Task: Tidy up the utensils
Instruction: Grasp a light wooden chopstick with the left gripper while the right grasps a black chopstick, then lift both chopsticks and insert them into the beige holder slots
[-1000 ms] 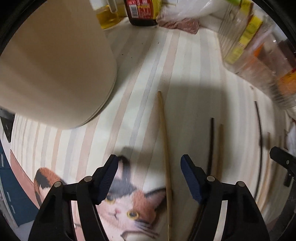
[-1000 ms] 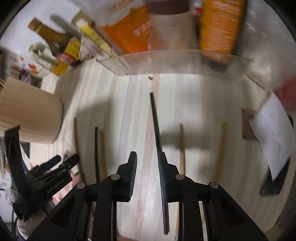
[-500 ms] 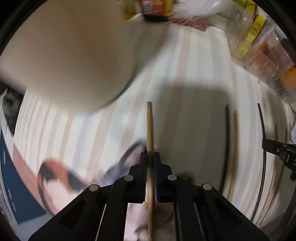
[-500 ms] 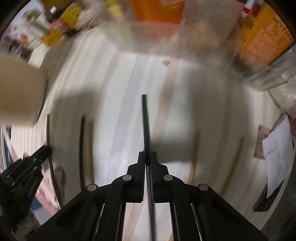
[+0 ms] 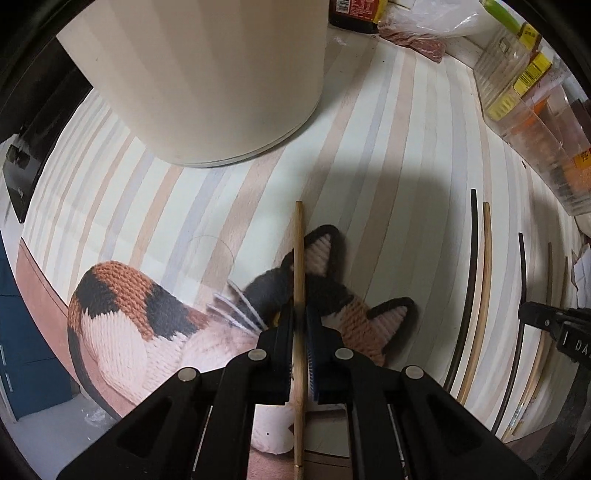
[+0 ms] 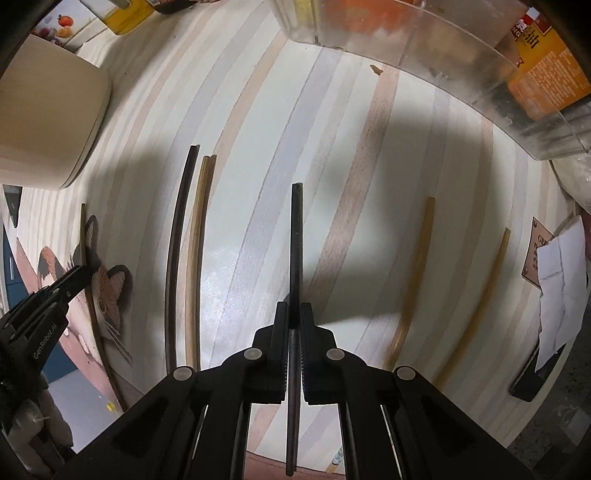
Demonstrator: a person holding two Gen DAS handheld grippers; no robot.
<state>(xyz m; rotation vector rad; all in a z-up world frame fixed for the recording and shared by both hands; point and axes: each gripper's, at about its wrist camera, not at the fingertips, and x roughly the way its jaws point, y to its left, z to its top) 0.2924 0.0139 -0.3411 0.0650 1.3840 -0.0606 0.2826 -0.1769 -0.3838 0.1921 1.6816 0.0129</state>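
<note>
My left gripper is shut on a light wooden chopstick, lifted above the striped table, pointing toward a big cream cylindrical holder. My right gripper is shut on a black chopstick, lifted above the table. A black chopstick and a wooden one lie side by side to its left; two wooden chopsticks lie to its right. The holder also shows at the far left of the right wrist view.
A cat-print mat lies under the left gripper. Clear plastic bins with packets stand at the back right. Sauce bottles stand behind the holder. White paper lies at the right edge.
Both grippers went from open to shut, each on a chopstick, and lifted it off the table. The left gripper moved closer to the cream holder.
</note>
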